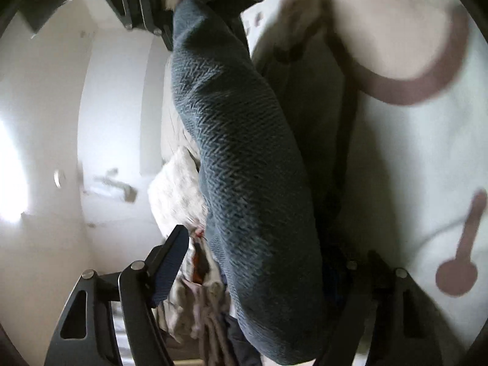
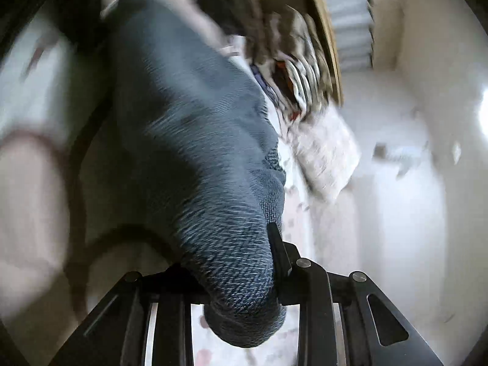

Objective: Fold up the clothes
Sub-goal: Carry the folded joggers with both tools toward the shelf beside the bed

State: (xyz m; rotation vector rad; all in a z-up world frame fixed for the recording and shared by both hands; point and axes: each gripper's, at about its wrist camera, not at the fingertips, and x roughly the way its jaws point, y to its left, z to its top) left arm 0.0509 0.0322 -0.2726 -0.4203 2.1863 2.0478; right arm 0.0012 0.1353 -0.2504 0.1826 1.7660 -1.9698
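A blue-grey knitted garment [image 1: 241, 164] is stretched between both grippers and hangs bunched like a rope. In the left wrist view it passes between my left gripper's fingers [image 1: 170, 262]; the right finger is hidden behind it. My left gripper [image 1: 259, 274] looks shut on it. The other gripper [image 1: 195, 6] shows at the top, holding the far end. In the right wrist view my right gripper [image 2: 244, 274] is shut on the garment's end [image 2: 213, 183], with cloth bulging out below the fingers.
A person in a white shirt with maroon trim [image 1: 411, 122] stands close on the right. A pile of mixed clothes [image 1: 198, 305] lies below, also in the right wrist view [image 2: 299, 70] beside a wooden edge [image 2: 326, 30]. A white pillow [image 2: 329, 158] and white walls lie behind.
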